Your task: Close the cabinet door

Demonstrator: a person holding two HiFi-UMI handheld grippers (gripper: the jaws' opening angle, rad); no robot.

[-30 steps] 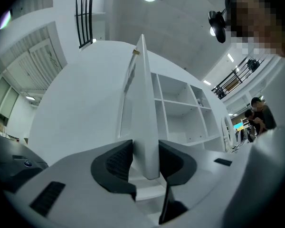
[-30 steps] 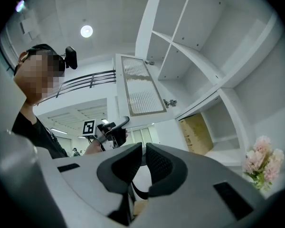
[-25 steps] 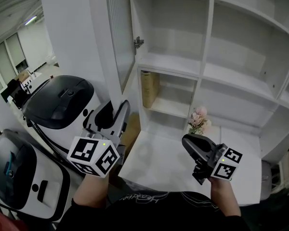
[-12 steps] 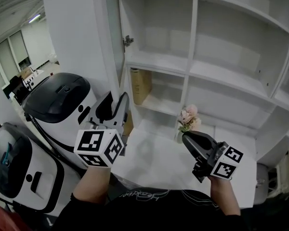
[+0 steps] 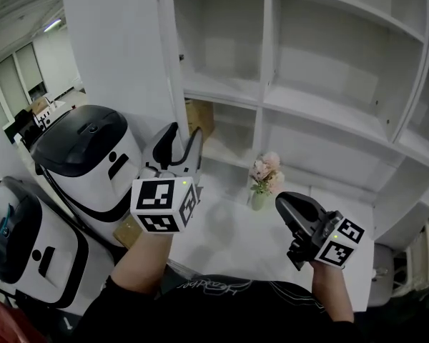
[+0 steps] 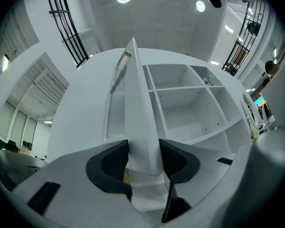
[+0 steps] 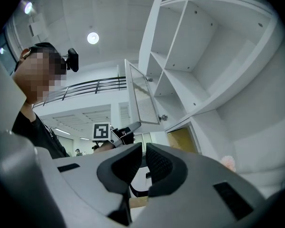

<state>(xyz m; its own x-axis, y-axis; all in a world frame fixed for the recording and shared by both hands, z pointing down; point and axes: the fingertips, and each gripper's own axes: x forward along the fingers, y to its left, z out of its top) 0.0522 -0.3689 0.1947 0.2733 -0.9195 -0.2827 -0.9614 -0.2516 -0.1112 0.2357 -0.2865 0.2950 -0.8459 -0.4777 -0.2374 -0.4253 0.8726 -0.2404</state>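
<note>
The cabinet door [image 5: 173, 56] [image 6: 137, 108] stands swung out from the shelves [image 5: 329, 63], edge-on in the head view, above the table's [image 5: 222, 238] far left corner. The left gripper [image 5: 184, 131] [image 6: 143, 151] is clamped on the door's lower edge, one pad on each face. The right gripper [image 5: 289, 204] [image 7: 143, 148] hangs over the table's near right part, jaws together and empty. A vase of pink flowers [image 5: 263, 181] sits by the far edge. Two white machines [image 5: 86, 156] stand beyond the left edge.
</note>
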